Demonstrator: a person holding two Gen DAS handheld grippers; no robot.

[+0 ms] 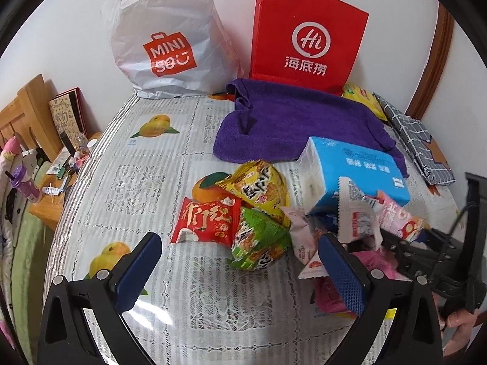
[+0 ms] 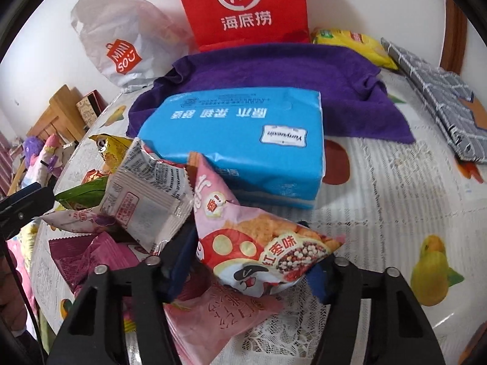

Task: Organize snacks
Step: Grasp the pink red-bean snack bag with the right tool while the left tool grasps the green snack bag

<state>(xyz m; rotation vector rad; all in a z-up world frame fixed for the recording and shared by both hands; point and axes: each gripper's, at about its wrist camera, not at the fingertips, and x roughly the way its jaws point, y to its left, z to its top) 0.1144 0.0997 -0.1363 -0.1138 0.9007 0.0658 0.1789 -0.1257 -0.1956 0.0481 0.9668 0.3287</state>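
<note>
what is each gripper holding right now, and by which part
The right gripper has the pink snack packet between its fingers, gripped at its lower end. The left gripper is open and holds nothing.

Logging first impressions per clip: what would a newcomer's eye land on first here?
The red paper bag standing against the wall beside the white Miniso bag. Then the heap of snack packets, where the right gripper straddles a pink mushroom-print packet before the blue tissue pack.

towel [image 1: 292, 121] purple | tissue pack [image 2: 243, 140] blue | tablecloth [image 1: 127, 182] fruit-print (white lace)
</note>
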